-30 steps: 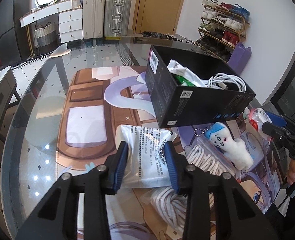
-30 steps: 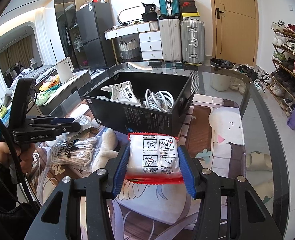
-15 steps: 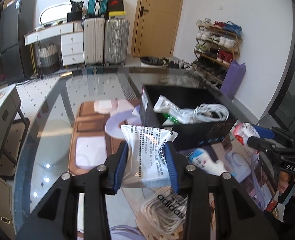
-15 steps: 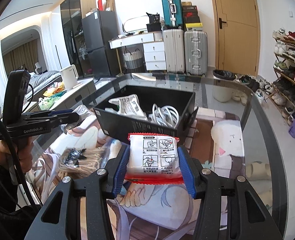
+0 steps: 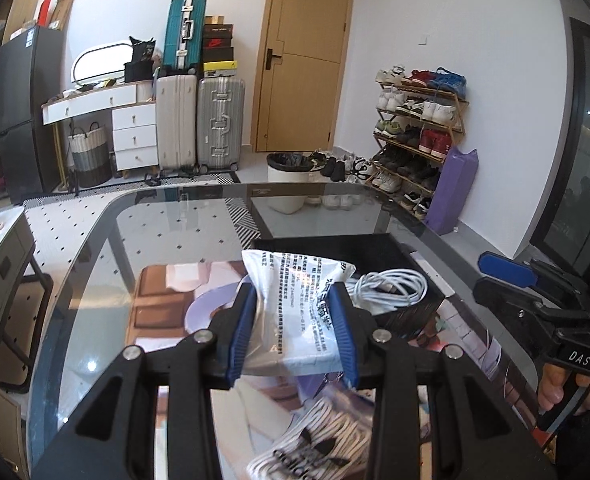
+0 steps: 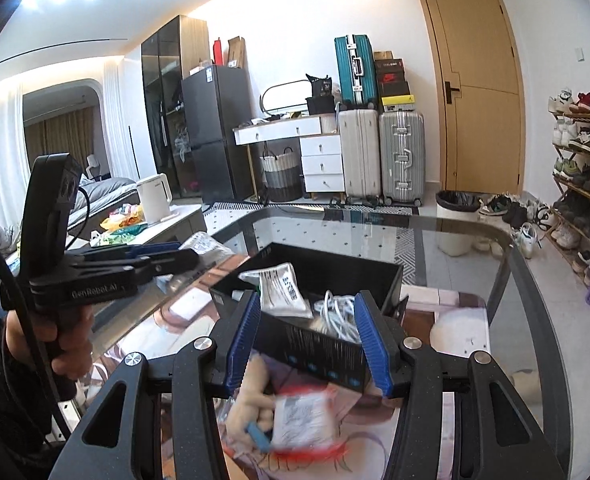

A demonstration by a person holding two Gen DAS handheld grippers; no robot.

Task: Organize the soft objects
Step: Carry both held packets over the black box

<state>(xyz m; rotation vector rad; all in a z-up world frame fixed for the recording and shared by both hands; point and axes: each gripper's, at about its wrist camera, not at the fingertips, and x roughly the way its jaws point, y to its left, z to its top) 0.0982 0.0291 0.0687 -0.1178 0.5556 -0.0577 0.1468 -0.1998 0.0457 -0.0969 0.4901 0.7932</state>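
My left gripper (image 5: 295,328) is shut on a white printed plastic bag (image 5: 295,300), held in the air just in front of the black box (image 5: 335,246). The box holds a coiled white cable (image 5: 391,288) and a white packet (image 6: 283,288). My right gripper (image 6: 309,340) stands with its jaws apart and nothing between them, in front of the box (image 6: 315,350). A red-edged white packet (image 6: 307,416) shows blurred below its fingers, beside a cream plush toy (image 6: 251,392). In the right wrist view the left gripper (image 6: 167,256) is at the left, held by a hand.
A bag of white cords with black print (image 5: 311,444) lies on the glass table (image 5: 95,280) under my left gripper. The right gripper (image 5: 495,280) is at the right of the left wrist view. Suitcases, drawers, a bin and a shoe rack stand beyond the table.
Both grippers rose and tipped up. The left one lifted the white bag off the table toward the box. The red-edged packet left the right gripper's pads and now shows blurred below them.
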